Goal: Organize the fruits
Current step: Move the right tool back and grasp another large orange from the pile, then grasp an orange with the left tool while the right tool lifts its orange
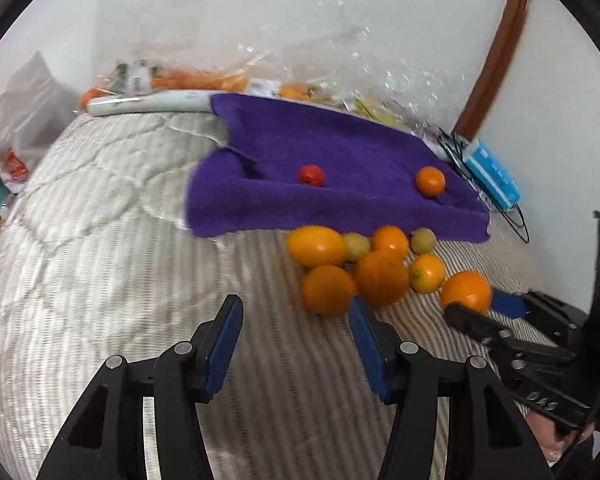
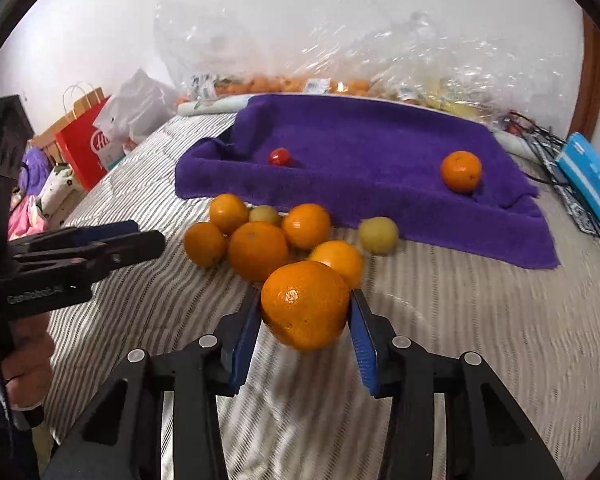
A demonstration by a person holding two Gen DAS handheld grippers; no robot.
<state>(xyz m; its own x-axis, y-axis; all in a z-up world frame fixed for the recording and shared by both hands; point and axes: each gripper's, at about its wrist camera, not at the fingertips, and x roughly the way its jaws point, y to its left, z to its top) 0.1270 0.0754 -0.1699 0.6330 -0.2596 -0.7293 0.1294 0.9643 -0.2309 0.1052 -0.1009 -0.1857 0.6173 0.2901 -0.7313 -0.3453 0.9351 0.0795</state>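
Note:
A large orange sits between the blue pads of my right gripper, which is shut on it just above the striped bedcover. Behind it lies a pile of oranges and small yellow fruits. Further back, a purple towel carries a small red tomato and one orange. My left gripper is open and holds nothing, its tips just short of the nearest orange of the pile. It also shows at the left of the right wrist view, where the left gripper points at the pile.
Clear plastic bags of fruit line the wall behind the towel. A red paper bag and clothes lie left of the bed. A blue packet and black wires sit at the right edge. A hand holds the left gripper's handle.

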